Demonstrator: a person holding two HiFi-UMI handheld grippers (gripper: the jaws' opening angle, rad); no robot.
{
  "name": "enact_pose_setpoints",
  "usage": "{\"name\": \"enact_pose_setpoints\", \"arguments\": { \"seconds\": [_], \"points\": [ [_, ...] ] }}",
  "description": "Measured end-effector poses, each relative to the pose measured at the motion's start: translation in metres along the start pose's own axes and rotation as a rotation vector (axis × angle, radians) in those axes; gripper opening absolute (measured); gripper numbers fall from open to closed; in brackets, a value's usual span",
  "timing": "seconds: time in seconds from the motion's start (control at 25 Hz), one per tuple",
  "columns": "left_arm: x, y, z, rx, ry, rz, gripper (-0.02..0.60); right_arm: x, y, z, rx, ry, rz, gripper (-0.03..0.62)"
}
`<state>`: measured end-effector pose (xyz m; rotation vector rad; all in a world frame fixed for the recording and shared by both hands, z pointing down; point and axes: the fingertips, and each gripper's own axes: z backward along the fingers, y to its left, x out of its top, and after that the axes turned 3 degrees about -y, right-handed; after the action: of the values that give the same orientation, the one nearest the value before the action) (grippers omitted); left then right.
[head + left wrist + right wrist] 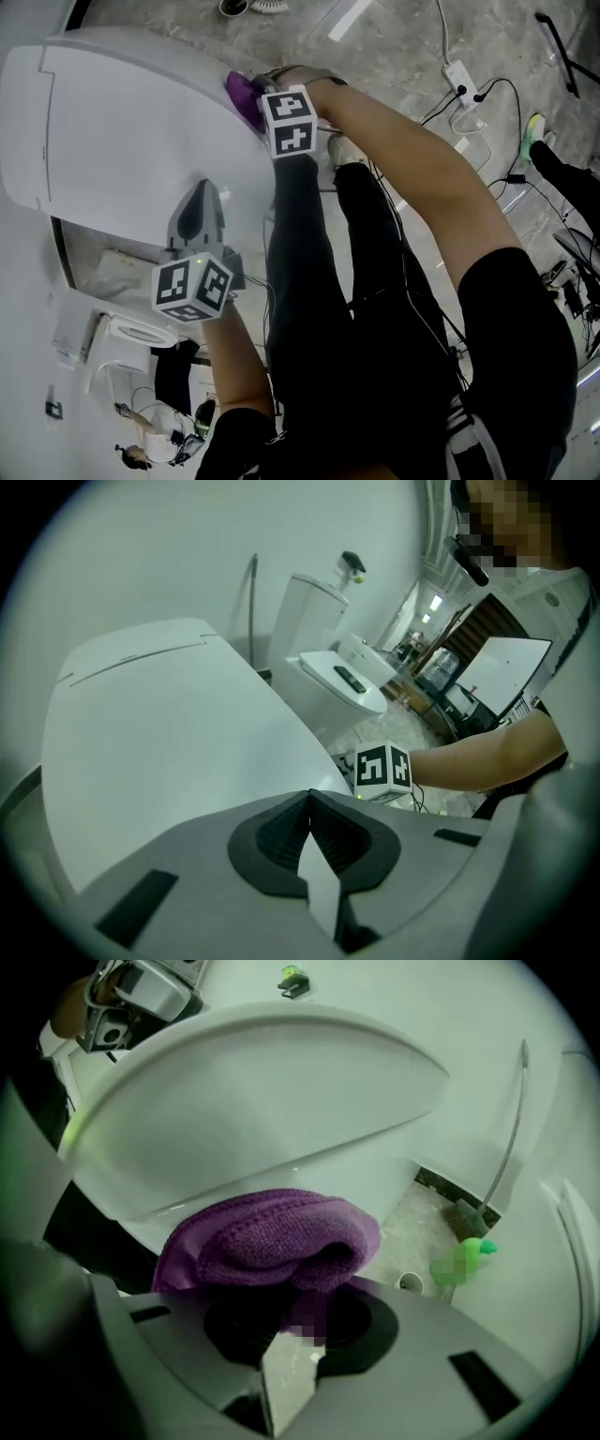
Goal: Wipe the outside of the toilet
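Right gripper view shows the right gripper [292,1326] clamped on a purple cloth [272,1241], which lies against the toilet [253,1101] at its far right side. The left gripper [309,841] is closed on nothing, over the near lid. The cloth looks soft and light and the toilet probably slick; a grip on the bunched middle suits.

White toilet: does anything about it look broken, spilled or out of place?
Nothing stands out. The white ceramic toilet looks intact and its lid is closed. The purple knitted cloth is clamped in the right hand-held gripper against its side; the left hand-held gripper is shut and empty.
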<state>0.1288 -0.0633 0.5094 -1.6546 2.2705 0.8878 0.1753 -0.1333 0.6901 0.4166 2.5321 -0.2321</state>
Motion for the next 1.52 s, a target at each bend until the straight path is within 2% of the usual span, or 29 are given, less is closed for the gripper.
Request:
{"name": "enact_pose_setpoints", "arguments": {
  "seconds": [0.24, 0.4, 0.48, 0.72, 0.88, 1.08, 1.24, 1.52],
  "points": [
    [-0.064, -0.030, 0.026, 0.092, -0.056, 0.082, 0.006, -0.016, 0.050, 0.006, -0.082, 0.008, 0.019, 0.084],
    [-0.106, -0.060, 0.041, 0.123, -0.091, 0.160, 0.006, -0.030, 0.104, 0.005, -0.079, 0.026, 0.102, 0.084],
    [-0.125, -0.070, 0.049, 0.135, -0.098, 0.188, 0.006, -0.031, 0.129, 0.002, -0.085, 0.024, 0.103, 0.086],
    [-0.181, -0.085, 0.080, 0.183, -0.105, 0.266, 0.006, -0.024, 0.178, 0.000, -0.079, 0.008, -0.057, 0.086],
    [-0.214, -0.080, 0.114, 0.223, -0.130, 0.317, 0.006, -0.013, 0.210, -0.004, -0.049, 0.015, -0.126, 0.086],
    [-0.249, -0.067, 0.138, 0.257, -0.183, 0.387, 0.006, -0.008, 0.229, -0.010, -0.076, 0.026, -0.257, 0.086],
    [-0.276, -0.052, 0.152, 0.267, -0.218, 0.462, 0.006, 0.016, 0.252, -0.021, -0.054, 0.031, -0.290, 0.086],
    [-0.317, -0.018, 0.190, 0.285, -0.273, 0.556, 0.007, 0.067, 0.291, -0.049, -0.069, 0.033, -0.407, 0.086]
  ]
}}
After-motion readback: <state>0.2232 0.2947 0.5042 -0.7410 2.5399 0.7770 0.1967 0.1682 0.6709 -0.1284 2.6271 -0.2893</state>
